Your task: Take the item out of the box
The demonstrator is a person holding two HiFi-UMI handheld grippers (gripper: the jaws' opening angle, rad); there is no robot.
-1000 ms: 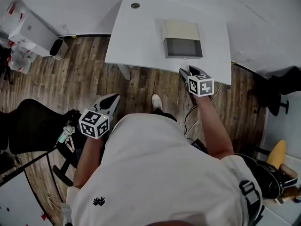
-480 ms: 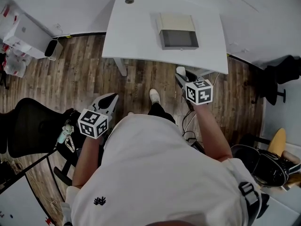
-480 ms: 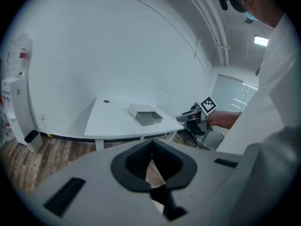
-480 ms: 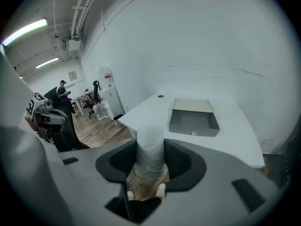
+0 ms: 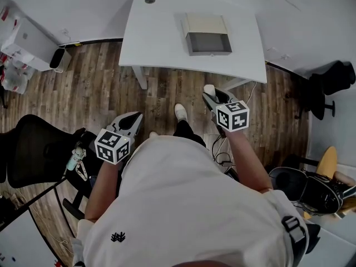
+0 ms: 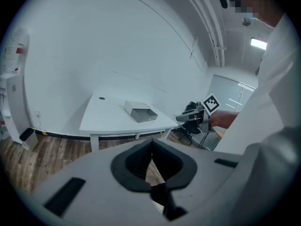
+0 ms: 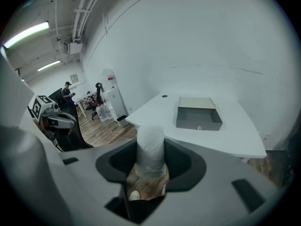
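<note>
At twelve o'clock the box (image 5: 207, 34) has receded on the surface (image 5: 158, 43) as I back off, right hand-held gripper (image 5: 213, 98) clenched on the white item (image 7: 150, 149) at one o'clock, left hand-held gripper (image 5: 132, 122) clenched empty, so removal looks done

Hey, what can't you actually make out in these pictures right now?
- The white wrapped item: its wrapping hides the contents, and in the right gripper view the right claw covers its lower end.
- The box: it is too small in the head view, and in the right gripper view its front wall hides the floor just behind it.
</note>
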